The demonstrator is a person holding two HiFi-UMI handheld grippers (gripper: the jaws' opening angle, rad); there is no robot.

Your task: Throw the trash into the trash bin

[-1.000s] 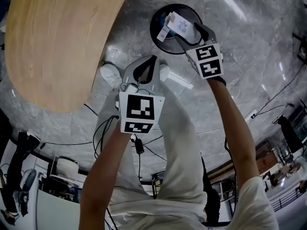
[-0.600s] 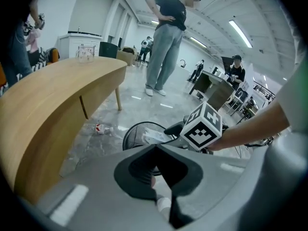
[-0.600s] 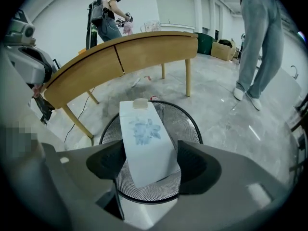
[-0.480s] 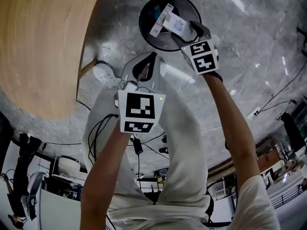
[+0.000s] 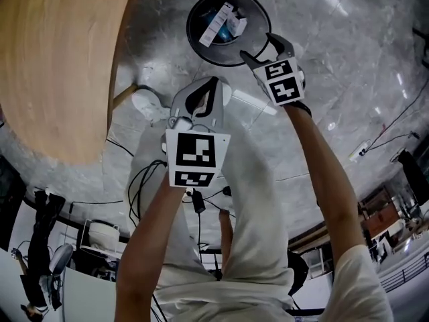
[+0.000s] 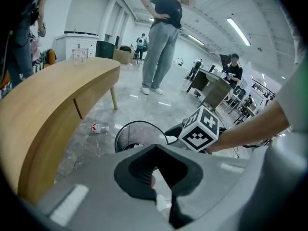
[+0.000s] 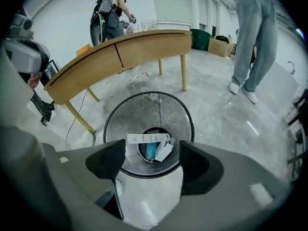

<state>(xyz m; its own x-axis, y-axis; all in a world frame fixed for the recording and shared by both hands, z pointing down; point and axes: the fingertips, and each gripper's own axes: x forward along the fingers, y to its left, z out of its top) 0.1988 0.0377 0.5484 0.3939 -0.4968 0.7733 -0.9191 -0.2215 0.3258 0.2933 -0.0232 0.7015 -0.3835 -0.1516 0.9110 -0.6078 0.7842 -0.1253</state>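
Left tongs (image 5: 214, 80) together, empty, idle short of the trash bin (image 5: 190, 29) | right tongs (image 5: 261, 47) over bin's near rim, jaws just opened further, nothing between: release pose | trash (image 5: 221, 22) lies at bin bottom, drop looks done

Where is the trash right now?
In the head view's top centre, the trash lies inside the black mesh trash bin on the floor, just beyond the open right tongs and right of the wooden table.
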